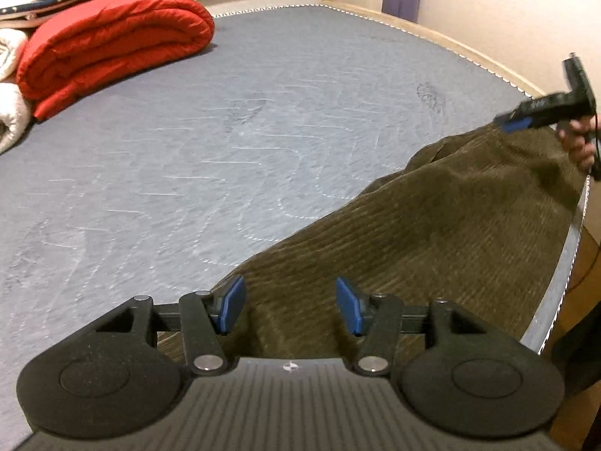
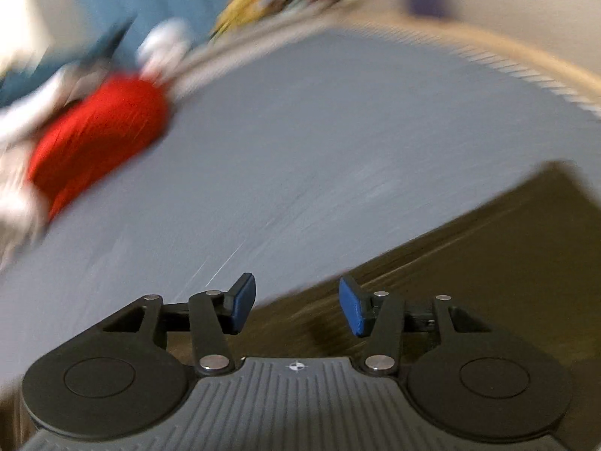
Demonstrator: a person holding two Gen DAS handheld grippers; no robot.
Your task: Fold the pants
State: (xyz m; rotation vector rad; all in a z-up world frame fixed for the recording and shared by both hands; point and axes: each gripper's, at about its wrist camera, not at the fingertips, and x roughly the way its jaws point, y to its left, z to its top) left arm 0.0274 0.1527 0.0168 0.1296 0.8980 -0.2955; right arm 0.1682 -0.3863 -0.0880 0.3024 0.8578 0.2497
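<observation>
light: soft, even, indoor | left wrist: mostly sharp, fisheye-bent edges | right wrist: heavy motion blur

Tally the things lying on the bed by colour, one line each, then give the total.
Red: 1, the rolled quilt
Brown: 1, the pants
White: 1, the blanket beside the quilt
Total: 3 on the grey mattress; the heap behind the quilt is too jumbled to count.
</observation>
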